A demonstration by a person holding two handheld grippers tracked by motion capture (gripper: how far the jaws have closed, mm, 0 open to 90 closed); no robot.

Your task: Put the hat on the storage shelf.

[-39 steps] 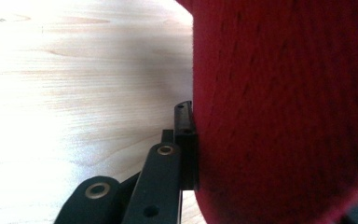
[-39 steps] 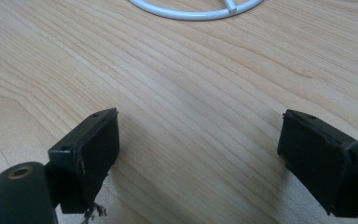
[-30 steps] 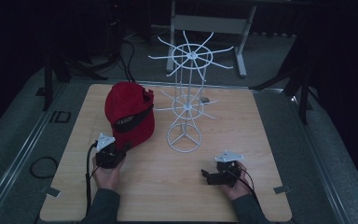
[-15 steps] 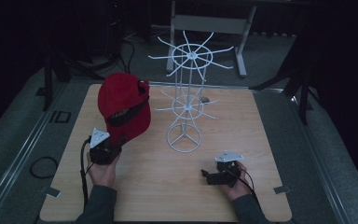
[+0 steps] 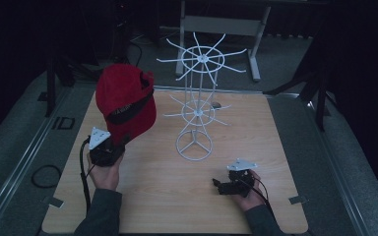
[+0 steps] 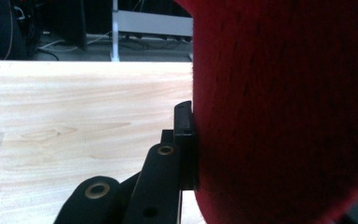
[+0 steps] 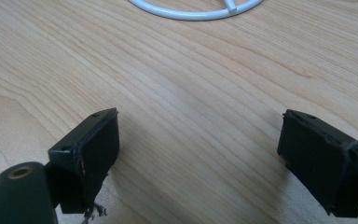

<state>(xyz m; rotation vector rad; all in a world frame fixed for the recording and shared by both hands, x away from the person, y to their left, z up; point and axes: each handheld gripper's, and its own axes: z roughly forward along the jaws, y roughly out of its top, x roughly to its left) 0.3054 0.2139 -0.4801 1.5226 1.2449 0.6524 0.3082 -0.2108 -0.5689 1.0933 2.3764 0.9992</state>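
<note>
A red cap with a black band hangs tilted in the air over the left part of the wooden table. My left gripper is shut on its lower edge. In the left gripper view one black finger presses against the red cloth, which hides the other jaw. A white wire rack with two tiers of radial arms stands upright at the table's middle. My right gripper rests low near the front right, open, with bare wood between its jaws. The rack's base ring lies ahead of it.
Beyond the far edge of the table stands a grey metal frame. Dark stands flank the table's right and left sides. A black cable loops on the grey floor at the left.
My left gripper has risen with the red cap, lifting it off the table and a little to the left. The right gripper has stayed where it was.
</note>
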